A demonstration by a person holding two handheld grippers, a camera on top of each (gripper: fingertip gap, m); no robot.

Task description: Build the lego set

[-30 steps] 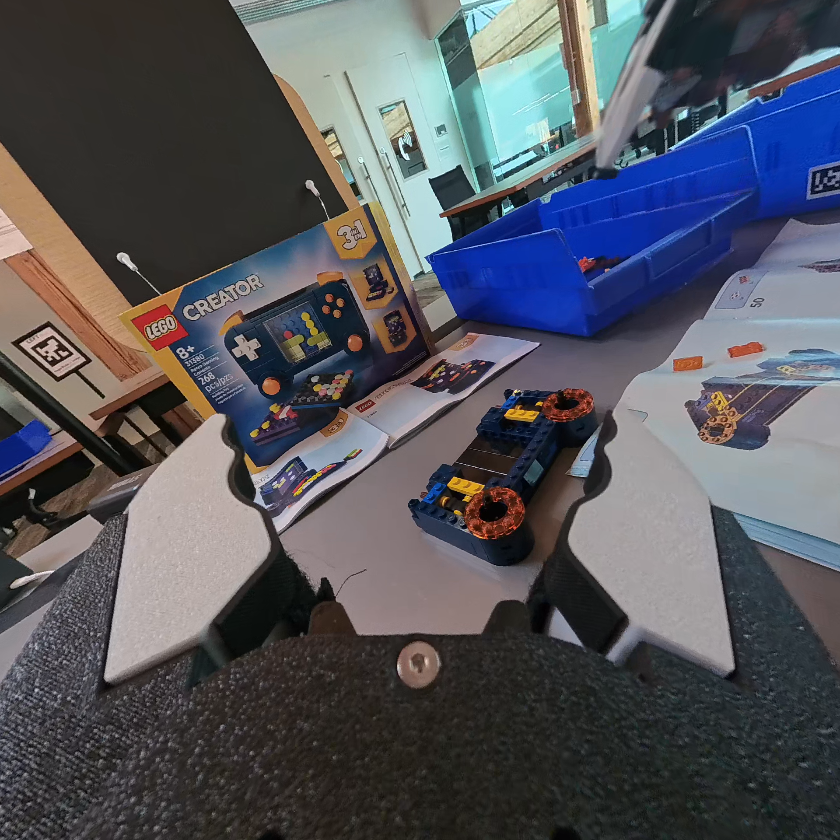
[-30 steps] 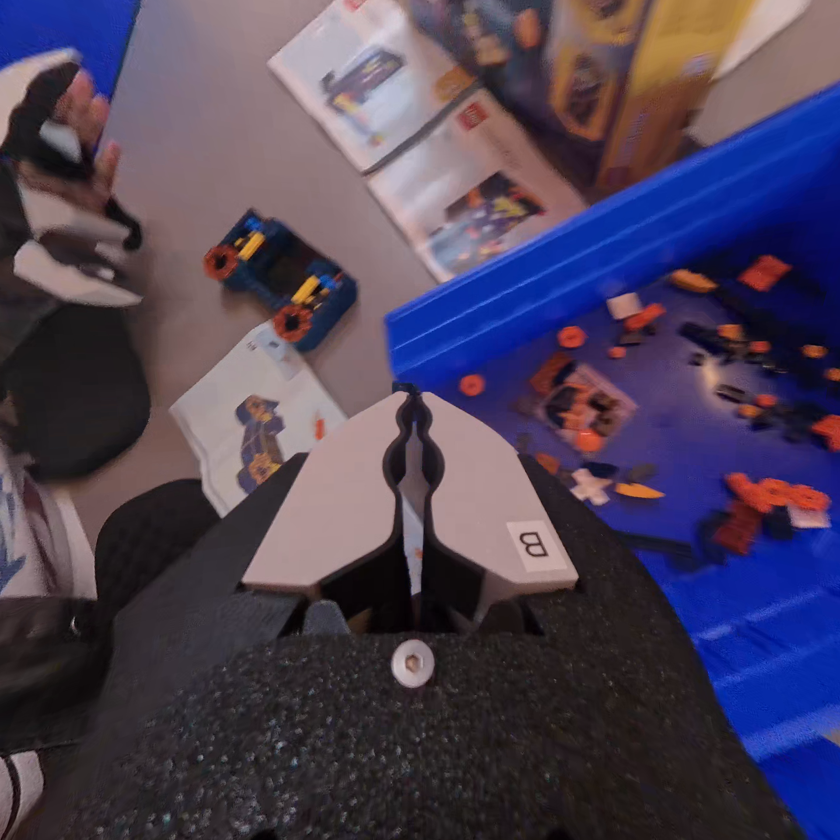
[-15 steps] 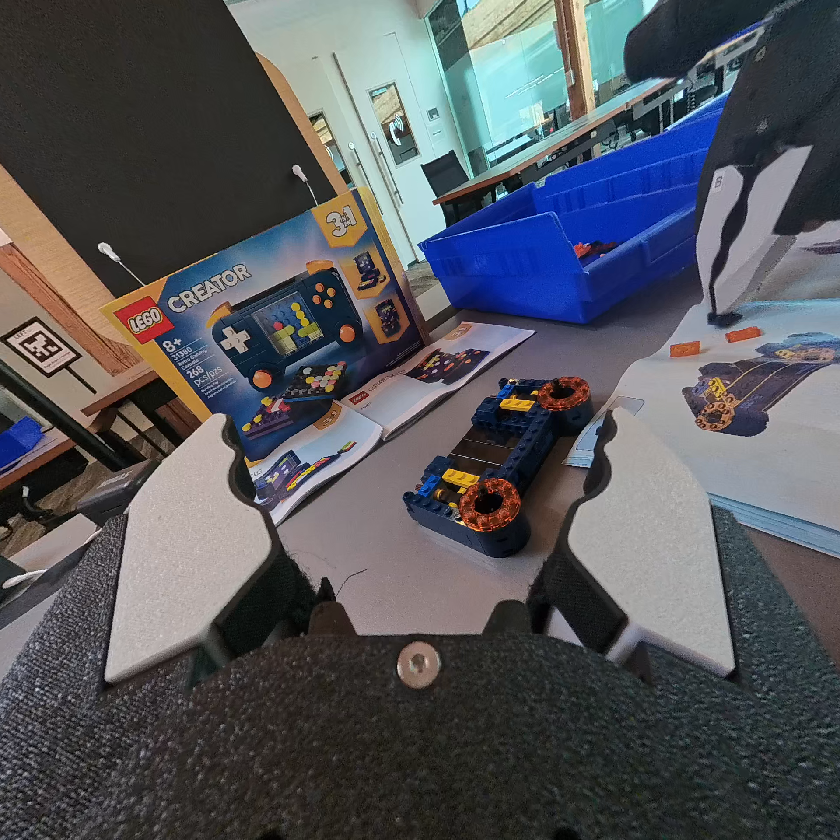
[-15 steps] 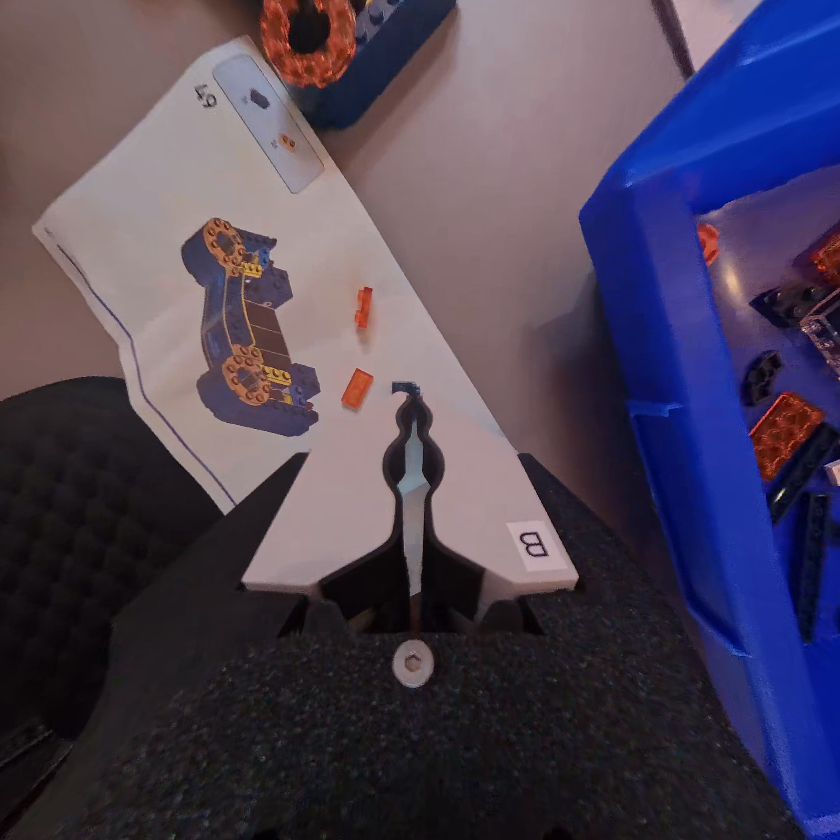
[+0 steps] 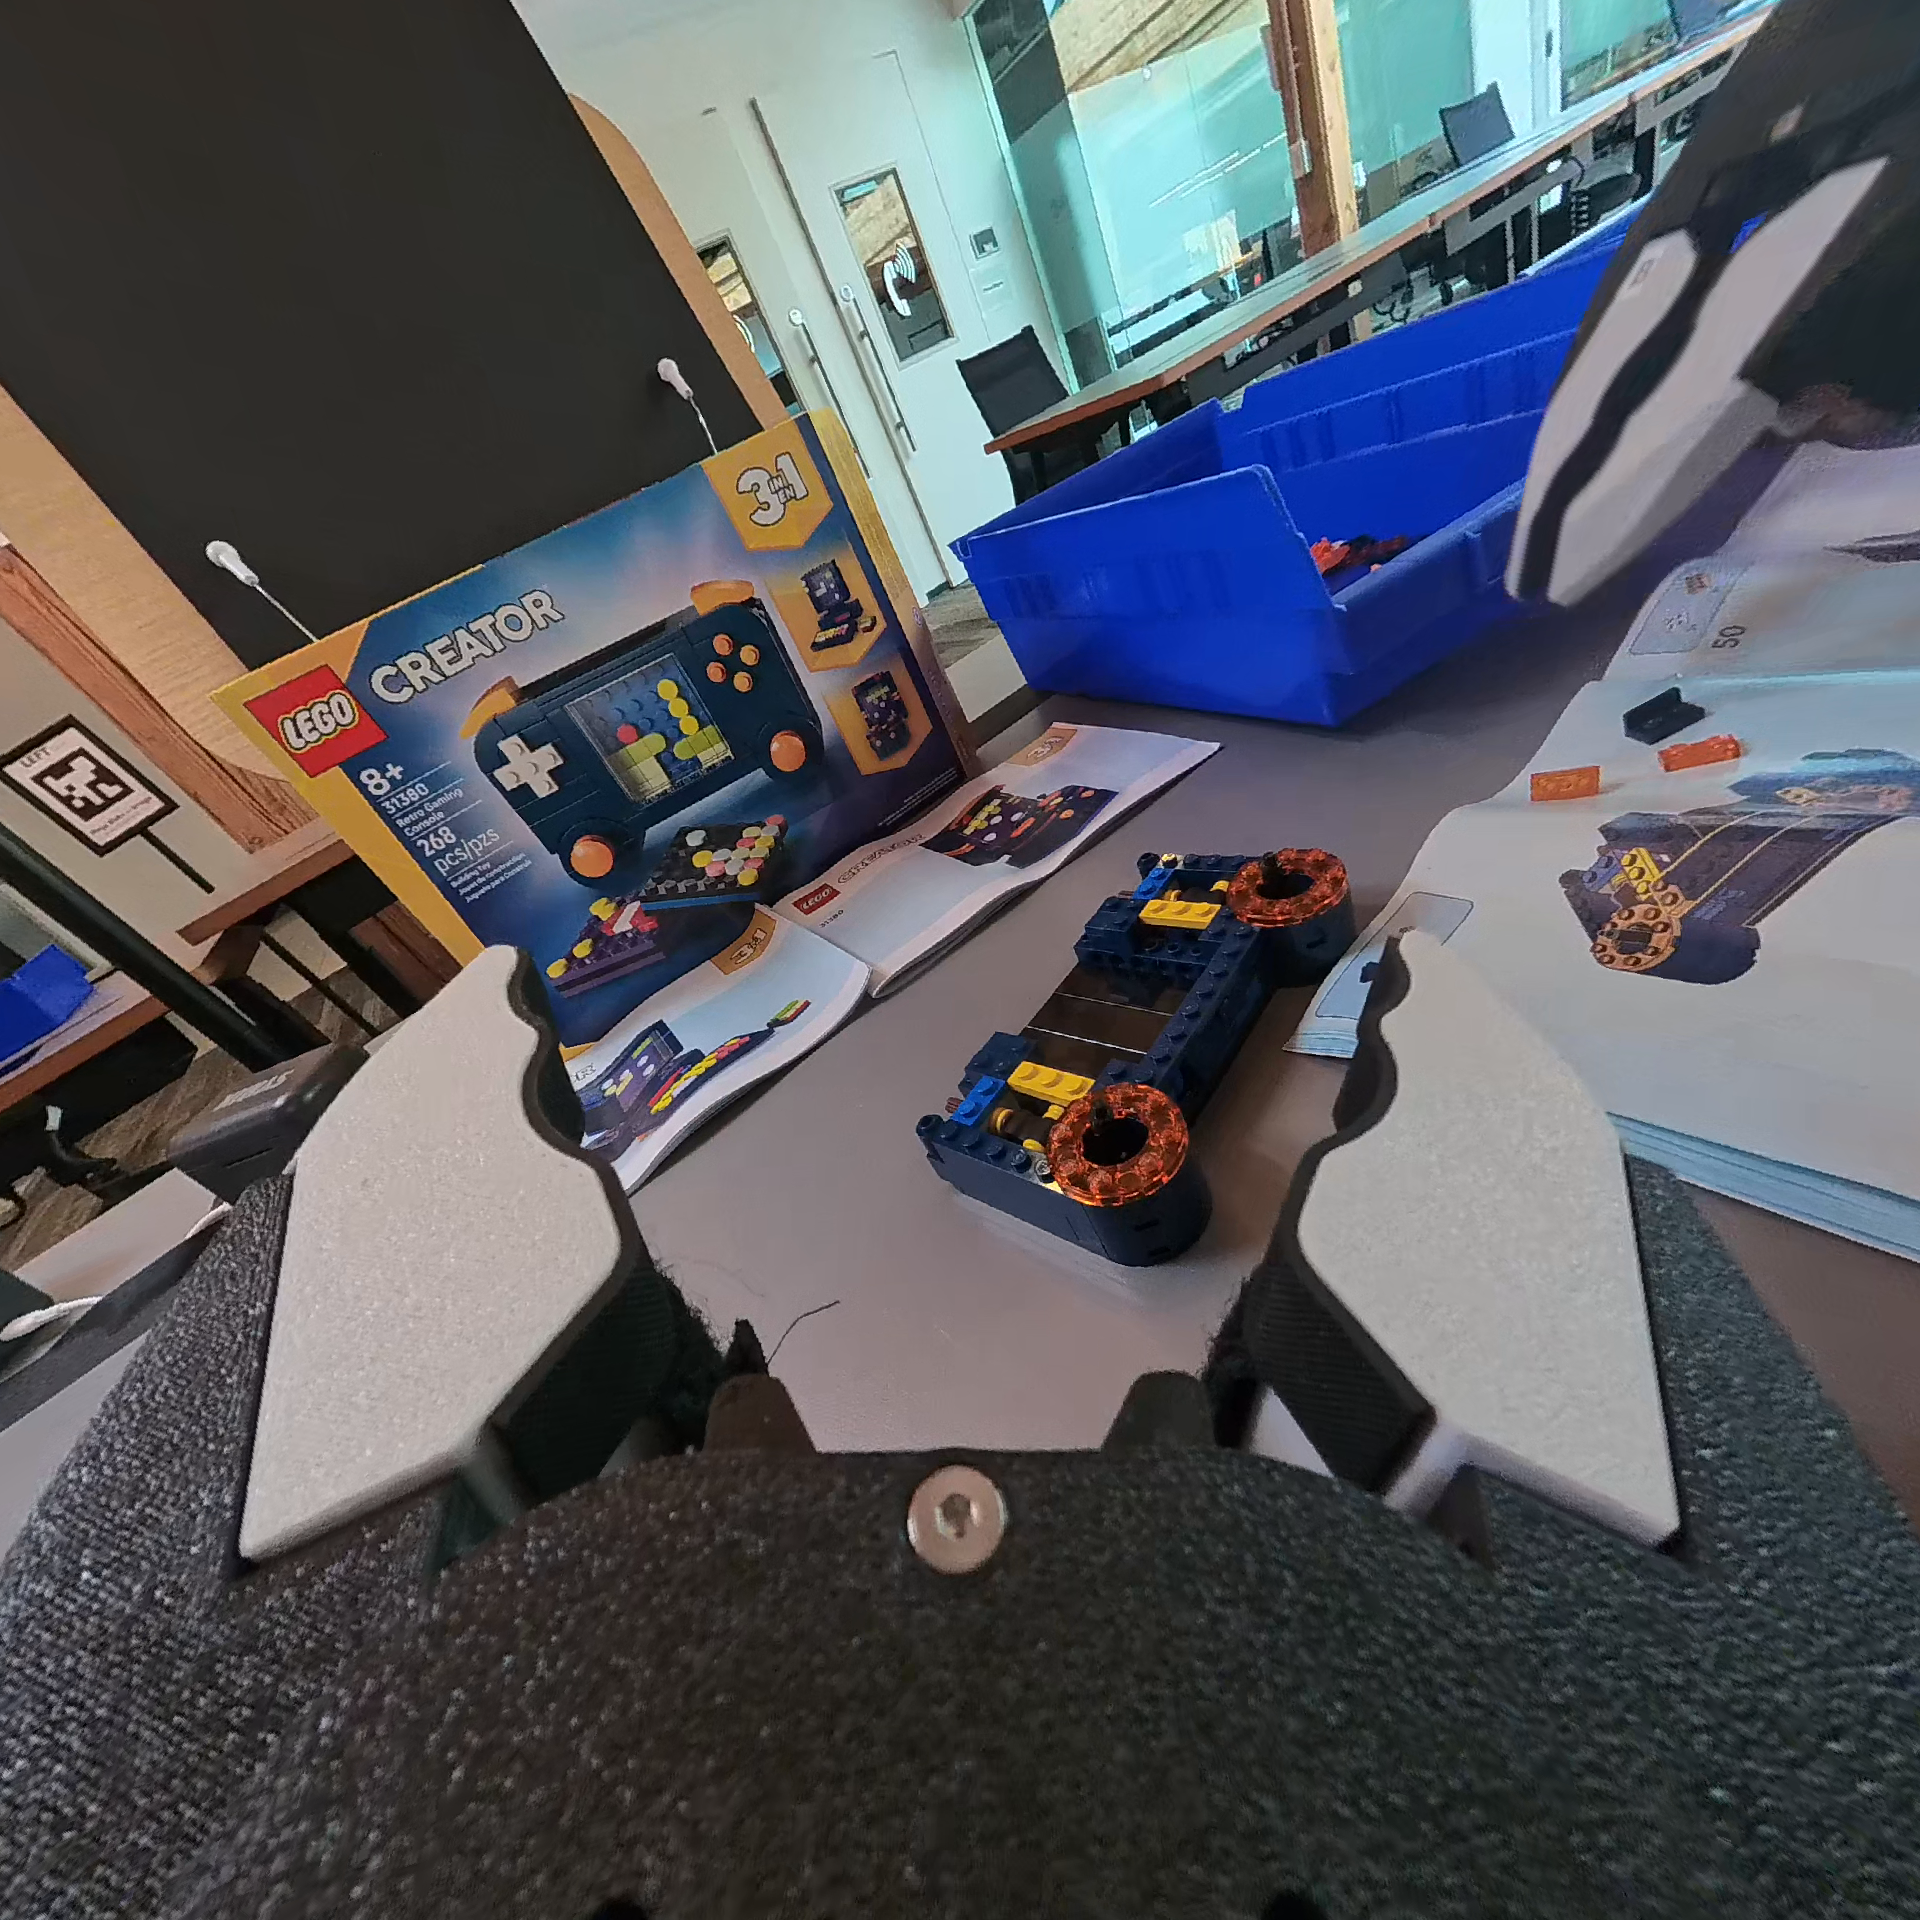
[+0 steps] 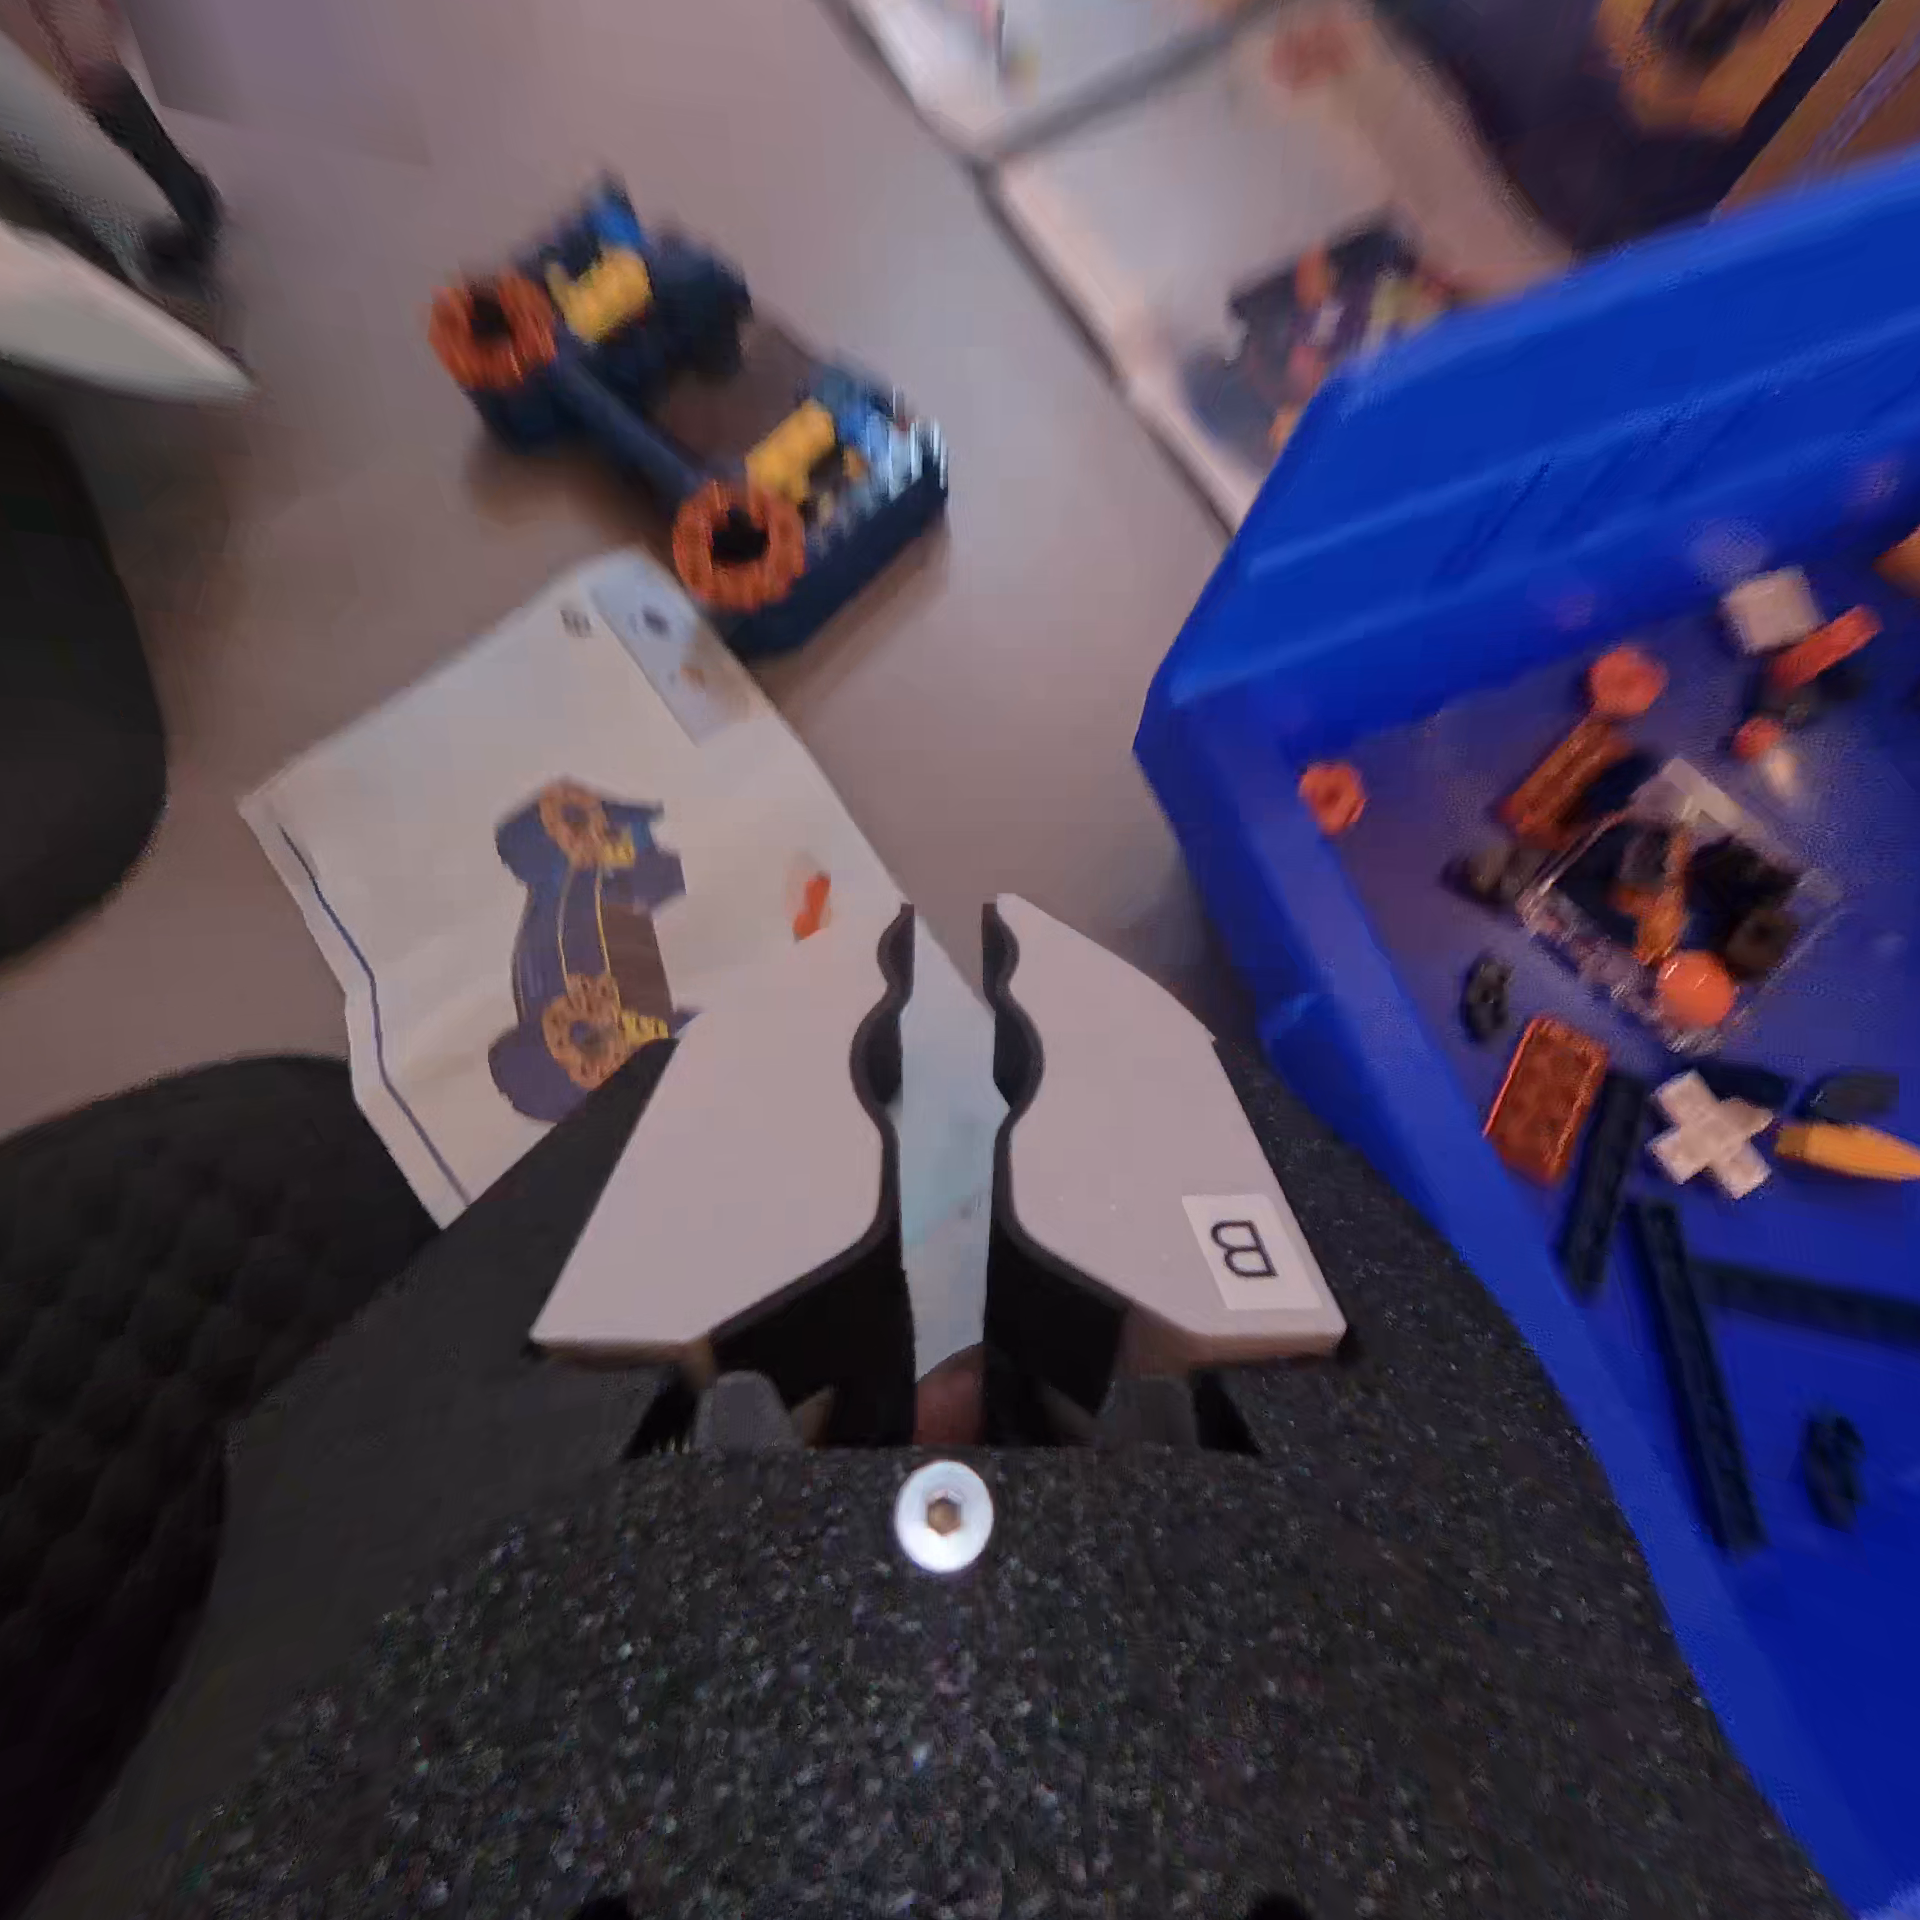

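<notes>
Left hand-held gripper (image 5: 956,1039) spread wide, bare; brick model (image 5: 1132,1049) on tabletop (image 5: 935,1320) between its fingers, centre frame, untouched. Right hand-held gripper (image 6: 948,914) slightly parted, bare, above booklet (image 6: 436,831), blue bin (image 6: 1455,499) at right.

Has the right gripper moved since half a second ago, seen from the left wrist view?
Yes. The right gripper has lifted away from the booklet page, where a small black piece now lies beside two orange pieces.

Right gripper (image 6: 945,914): jaws parted from shut, raised off instruction sheet (image 5: 1766,966); small black brick (image 5: 1662,714) released onto sheet beside orange pieces (image 5: 1699,752).
</notes>
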